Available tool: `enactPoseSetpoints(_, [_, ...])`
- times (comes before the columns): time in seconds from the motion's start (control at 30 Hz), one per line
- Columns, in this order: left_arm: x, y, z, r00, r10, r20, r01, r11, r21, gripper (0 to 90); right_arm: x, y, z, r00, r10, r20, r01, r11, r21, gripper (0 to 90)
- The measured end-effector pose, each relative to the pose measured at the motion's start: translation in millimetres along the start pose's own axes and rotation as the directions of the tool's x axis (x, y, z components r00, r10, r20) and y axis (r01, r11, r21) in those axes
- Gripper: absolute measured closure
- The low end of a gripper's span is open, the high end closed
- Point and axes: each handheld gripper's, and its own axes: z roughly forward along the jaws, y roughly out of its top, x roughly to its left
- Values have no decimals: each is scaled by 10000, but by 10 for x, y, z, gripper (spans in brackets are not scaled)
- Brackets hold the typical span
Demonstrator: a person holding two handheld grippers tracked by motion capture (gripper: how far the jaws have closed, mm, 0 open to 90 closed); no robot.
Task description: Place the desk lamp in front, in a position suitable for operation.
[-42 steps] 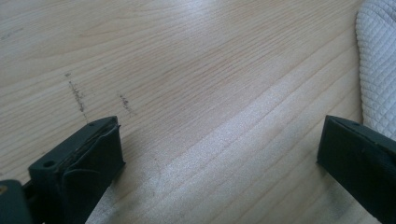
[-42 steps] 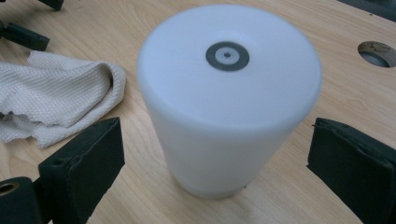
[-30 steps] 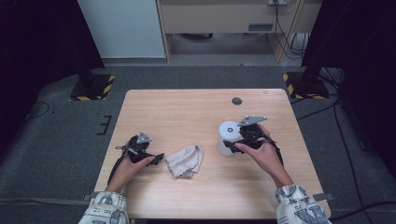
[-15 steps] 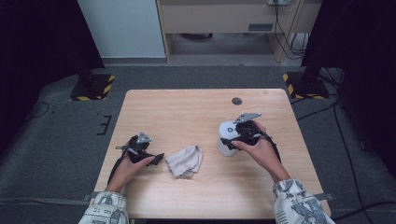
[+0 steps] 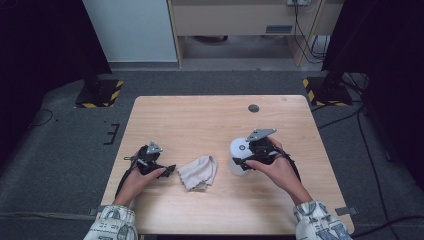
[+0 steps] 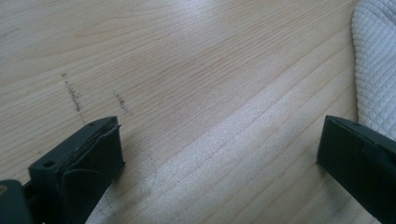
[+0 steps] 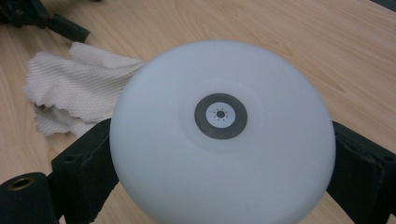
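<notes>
Resting on the wooden counter (image 5: 200, 120) is a white cup (image 5: 237, 152) near the person's right side. It looks turned upside down, so what is inside is hidden. The right gripper (image 5: 247, 159) has just been closing its fingers (image 7: 79, 168), and they now pinch the cup's sides, likely to lift it. A white cloth (image 5: 198, 171) lies crumpled in the middle, maybe for wiping. The left gripper (image 6: 219, 154) waits beside the cloth, fingers spread over bare wood.

The right tool (image 5: 239, 161) now sits lower around the white round-topped object (image 5: 241, 157) than a second ago, its jaws having just narrowed slightly to flank both sides.
</notes>
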Motion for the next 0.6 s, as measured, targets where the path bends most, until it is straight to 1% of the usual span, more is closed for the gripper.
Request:
enactPoseSetpoints(0.03, [-8, 7, -8, 10000, 33, 2, -33, 10000, 94, 0, 30, -13, -9, 10000, -68, -51, 67, 10000, -46, 87])
enactPoseSetpoints(0.07, [-8, 7, -8, 10000, 33, 2, -33, 10000, 94, 5, 30, -13, -9, 10000, -68, -51, 67, 10000, -46, 87])
enactPoseSetpoints(0.1, [-15, 10, -14, 10000, 38, 73, -38, 9999, 110, 13, 97, -33, -34, 9997, -150, -178, 149, 9999, -37, 88])
enactPoseSetpoints(0.13, [-31, 18, -27, 10000, 24, 59, -25, 9998, 177, 24, 130, -42, -45, 9996, -178, -213, 178, 9998, -35, 88])
enactPoseSetpoints(0.17, [-31, 18, -27, 10000, 24, 59, -25, 9998, 177, 35, 130, -42, -45, 9996, -178, -213, 178, 9998, -35, 88])
enactPoseSetpoints(0.2, [-40, 27, -36, 10000, 4, 76, -5, 9998, 192, 35, 185, -59, -64, 9991, -273, -313, 272, 9996, -35, 87])
enactPoseSetpoints(0.27, [-68, 63, -61, 10000, -30, 56, 30, 10000, 21, 34, 211, -67, -73, 9990, -286, -330, 285, 9996, -48, 88])
enactPoseSetpoints(0.3, [-85, 90, -83, 10000, -49, 85, 51, 9999, -122, 38, 253, -85, -86, 9988, -319, -364, 316, 9995, -94, 88])
enactPoseSetpoints(0.37, [-136, 152, -131, 9998, -46, 182, 55, 9988, -479, 43, 272, -92, -93, 9986, -353, -384, 350, 9993, -101, 88])
enactPoseSetpoints(0.4, [-216, 218, -168, 9995, 126, 301, -109, 9984, -560, 64, 304, -106, -103, 9984, -380, -409, 375, 9992, -133, 88])
enactPoseSetpoints(0.43, [-216, 218, -168, 9995, 126, 301, -109, 9984, -560, 70, 304, -106, -103, 9984, -380, -409, 375, 9992, -133, 88])
enactPoseSetpoints(0.47, [-265, 249, -183, 9989, 262, 382, -238, 9978, -612, 70, 315, -109, -110, 9982, -401, -435, 397, 9991, -112, 88])
enactPoseSetpoints(0.5, [-316, 278, -197, 9980, 429, 456, -397, 9968, -696, 86, 329, -112, -112, 9983, -395, -421, 389, 9991, -137, 88])
enactPoseSetpoints(0.53, [-418, 335, -209, 9957, 713, 593, -664, 9946, -803, 119, 358, -121, -112, 9983, -393, -438, 385, 9991, -189, 88])
enactPoseSetpoints(0.57, [-418, 335, -209, 9957, 713, 593, -664, 9946, -803, 123, 358, -121, -112, 9983, -393, -438, 385, 9991, -189, 88])
enactPoseSetpoints(0.6, [-465, 363, -211, 9945, 762, 720, -696, 9934, -907, 141, 390, -127, -112, 9980, -396, -482, 386, 9990, -226, 88])
